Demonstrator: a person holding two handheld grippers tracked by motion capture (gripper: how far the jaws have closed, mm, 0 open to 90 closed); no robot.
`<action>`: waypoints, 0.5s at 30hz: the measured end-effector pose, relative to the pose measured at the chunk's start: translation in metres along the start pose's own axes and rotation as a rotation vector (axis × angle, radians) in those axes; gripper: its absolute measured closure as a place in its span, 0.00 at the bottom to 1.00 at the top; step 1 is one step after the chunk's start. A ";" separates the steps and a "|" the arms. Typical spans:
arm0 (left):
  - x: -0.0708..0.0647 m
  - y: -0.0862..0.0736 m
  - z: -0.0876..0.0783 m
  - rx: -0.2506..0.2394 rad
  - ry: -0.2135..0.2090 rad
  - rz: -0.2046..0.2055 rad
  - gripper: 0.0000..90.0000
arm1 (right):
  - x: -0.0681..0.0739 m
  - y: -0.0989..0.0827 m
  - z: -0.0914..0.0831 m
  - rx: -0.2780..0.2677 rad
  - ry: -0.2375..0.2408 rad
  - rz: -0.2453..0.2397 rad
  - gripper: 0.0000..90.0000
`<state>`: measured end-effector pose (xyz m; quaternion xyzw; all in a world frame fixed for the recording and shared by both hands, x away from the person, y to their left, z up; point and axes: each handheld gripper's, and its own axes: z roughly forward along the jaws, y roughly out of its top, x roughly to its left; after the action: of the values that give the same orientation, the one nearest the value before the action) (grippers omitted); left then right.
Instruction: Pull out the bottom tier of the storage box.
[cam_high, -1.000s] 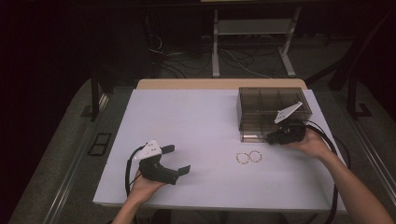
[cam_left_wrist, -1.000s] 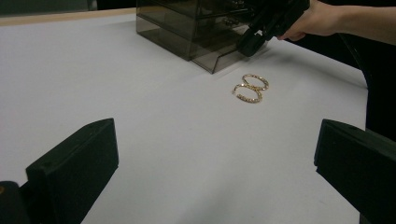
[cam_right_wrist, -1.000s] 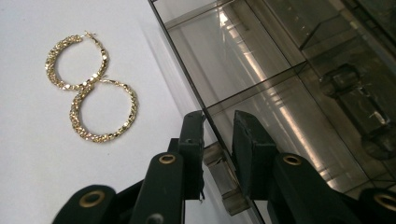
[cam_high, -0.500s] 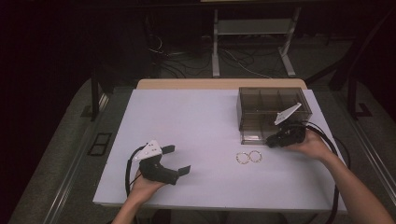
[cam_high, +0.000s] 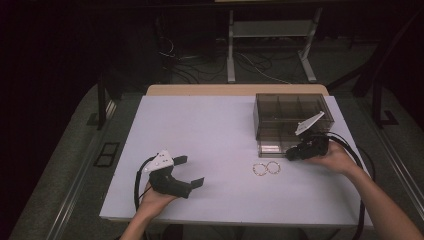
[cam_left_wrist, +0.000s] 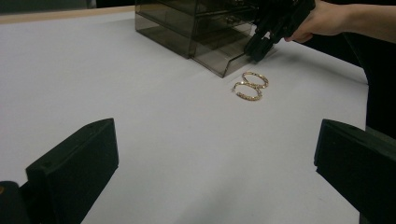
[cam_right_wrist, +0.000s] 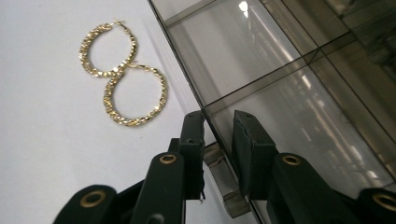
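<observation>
A smoky clear drawer box (cam_high: 290, 112) stands at the table's right, its bottom drawer (cam_high: 272, 146) pulled out a little. My right gripper (cam_high: 289, 155) is shut on the drawer's front handle (cam_right_wrist: 223, 168), one jaw on either side of it. Two gold hoop earrings (cam_high: 266, 168) lie touching each other on the white tabletop, just left of that gripper. In the right gripper view the hoops (cam_right_wrist: 120, 70) lie beside the drawer's wall (cam_right_wrist: 233, 46). My left gripper (cam_high: 191, 171) rests open at the front left, far from the earrings (cam_left_wrist: 247, 97), nothing between its jaws.
The white tabletop (cam_high: 210, 130) is bare between the two hands. A person's right forearm (cam_high: 380, 200) comes in across the table's front right corner. Cables trail from both grippers. A metal stand and wires are on the floor beyond the table.
</observation>
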<state>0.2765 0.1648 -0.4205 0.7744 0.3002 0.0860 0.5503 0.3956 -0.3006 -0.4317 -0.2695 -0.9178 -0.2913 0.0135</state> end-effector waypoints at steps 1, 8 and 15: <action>0.000 0.000 0.000 0.000 0.000 0.000 0.00 | 0.000 0.000 0.000 0.000 0.002 0.000 0.81; 0.000 0.000 0.000 -0.001 0.000 0.000 0.00 | 0.002 -0.002 0.000 0.002 0.018 0.003 0.82; 0.000 0.000 0.000 0.002 -0.002 0.000 0.00 | 0.003 -0.003 -0.001 0.002 0.024 -0.006 0.82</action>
<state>0.2764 0.1646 -0.4206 0.7750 0.2996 0.0848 0.5499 0.3911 -0.3016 -0.4322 -0.2633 -0.9187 -0.2935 0.0239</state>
